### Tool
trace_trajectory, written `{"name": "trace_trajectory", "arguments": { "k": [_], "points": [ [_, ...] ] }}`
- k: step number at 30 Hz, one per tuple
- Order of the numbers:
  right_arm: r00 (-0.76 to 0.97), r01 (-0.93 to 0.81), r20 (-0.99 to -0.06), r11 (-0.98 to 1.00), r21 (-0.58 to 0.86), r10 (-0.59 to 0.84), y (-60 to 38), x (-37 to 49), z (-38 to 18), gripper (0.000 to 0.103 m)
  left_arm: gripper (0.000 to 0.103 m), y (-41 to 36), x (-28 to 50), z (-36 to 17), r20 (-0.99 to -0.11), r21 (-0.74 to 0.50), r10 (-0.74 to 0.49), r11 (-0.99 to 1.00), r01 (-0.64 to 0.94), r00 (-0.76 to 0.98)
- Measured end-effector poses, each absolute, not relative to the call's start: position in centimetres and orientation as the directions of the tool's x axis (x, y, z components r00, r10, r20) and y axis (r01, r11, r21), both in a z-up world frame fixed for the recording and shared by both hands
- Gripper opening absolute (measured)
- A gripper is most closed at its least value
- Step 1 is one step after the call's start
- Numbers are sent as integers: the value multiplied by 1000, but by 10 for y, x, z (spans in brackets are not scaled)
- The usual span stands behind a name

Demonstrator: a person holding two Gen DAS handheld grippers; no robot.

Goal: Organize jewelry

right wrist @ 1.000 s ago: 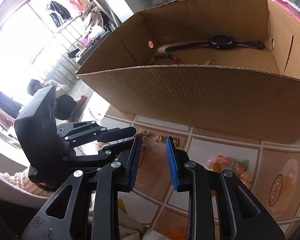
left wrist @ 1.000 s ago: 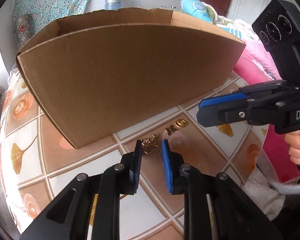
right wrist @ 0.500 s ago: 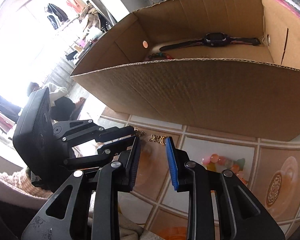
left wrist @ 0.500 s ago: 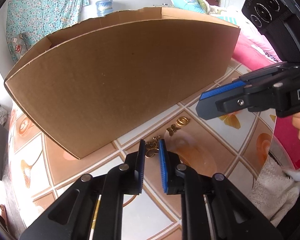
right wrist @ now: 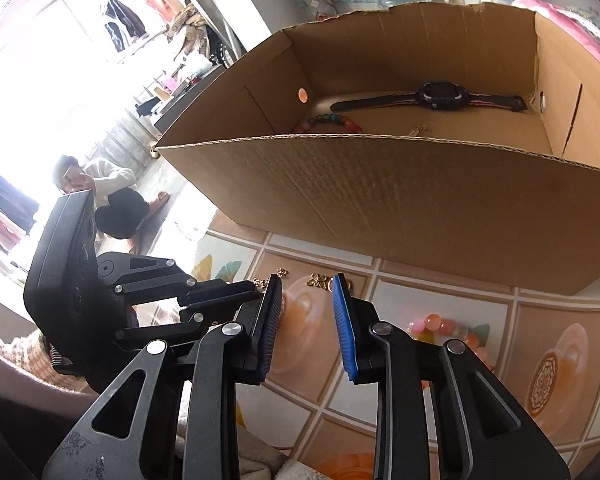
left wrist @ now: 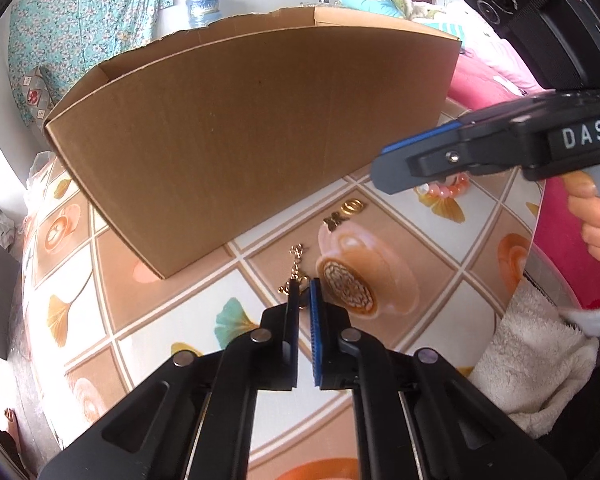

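My left gripper (left wrist: 304, 286) is shut on a gold dangling earring (left wrist: 296, 266), pinched at its fingertips just above the patterned table; the chain sticks out ahead of the pads. In the right wrist view the left gripper (right wrist: 256, 286) comes in from the left, the earring (right wrist: 261, 281) at its tip. My right gripper (right wrist: 306, 288) stands open and holds nothing. Just beyond its tips lies a gold butterfly charm (right wrist: 318, 280) with a ring (left wrist: 352, 207) beside it. Behind them stands the open cardboard box (right wrist: 380, 200), holding a black watch (right wrist: 440, 96) and a coloured bead bracelet (right wrist: 328, 122).
A pink bead bracelet (right wrist: 440, 326) lies on the table to the right of my right gripper. A white fluffy towel (left wrist: 540, 360) hangs at the table's right edge. A person (right wrist: 100, 184) sits on the floor beyond the table's left side.
The left jaws closed on the gold earring and drew it back from the box toward the camera. The right gripper stayed open and almost still.
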State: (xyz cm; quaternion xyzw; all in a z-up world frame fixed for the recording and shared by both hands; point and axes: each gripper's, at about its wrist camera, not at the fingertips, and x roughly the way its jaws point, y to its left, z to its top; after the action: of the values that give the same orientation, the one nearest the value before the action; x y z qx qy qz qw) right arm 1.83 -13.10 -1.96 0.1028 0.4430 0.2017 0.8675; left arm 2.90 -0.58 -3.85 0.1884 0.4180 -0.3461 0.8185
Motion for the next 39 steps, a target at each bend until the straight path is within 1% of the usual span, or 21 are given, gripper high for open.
{"name": "trace_trajectory", "arguments": {
  "k": [2,3,5,16,21,22,23,24,25,27,29,30,33,39],
  "points": [
    [523,-283,-732,899,334,436,-121,21,-20,27,4,-4,22,-39,-813,18,-413,687,726,410],
    [522,-296,-734,899,322,434,-116,22,-20,30,5,-2,20,-39,-812,17,-415,686,728,411],
    [521,-323,-744,903,282,419,-103,25,-22,31,5,0,17,-39,-811,13,-419,685,728,409],
    [507,-399,-801,910,110,319,-61,45,-40,31,5,11,10,-38,-804,-14,-443,681,732,397],
    [534,-450,-805,893,-14,257,-48,40,-45,31,5,17,9,-38,-801,-22,-450,680,733,394],
    [537,-456,-805,889,-28,250,-47,40,-46,31,5,17,10,-37,-801,-24,-452,680,733,393],
    [537,-460,-806,887,-31,250,-47,39,-47,27,5,15,15,-37,-801,-25,-452,680,733,392],
    [539,-455,-808,889,-41,239,-48,40,-47,21,5,15,14,-37,-800,-25,-453,680,733,393],
    [541,-453,-809,890,-50,230,-49,40,-46,17,5,17,16,-36,-800,-25,-454,680,733,393],
    [535,-445,-813,894,-41,229,-52,43,-46,5,5,19,16,-38,-798,-28,-456,681,732,394],
    [522,-435,-817,900,-7,246,-54,45,-45,4,5,24,15,-39,-796,-34,-461,682,730,393],
    [517,-430,-817,903,8,253,-55,47,-44,1,5,25,16,-39,-794,-38,-463,684,729,393],
    [496,-403,-815,911,91,300,-66,53,-43,0,5,33,15,-39,-787,-53,-475,688,724,394],
    [499,-364,-790,914,182,356,-86,50,-32,0,5,43,15,-36,-780,-62,-490,681,730,390]
  ]
}}
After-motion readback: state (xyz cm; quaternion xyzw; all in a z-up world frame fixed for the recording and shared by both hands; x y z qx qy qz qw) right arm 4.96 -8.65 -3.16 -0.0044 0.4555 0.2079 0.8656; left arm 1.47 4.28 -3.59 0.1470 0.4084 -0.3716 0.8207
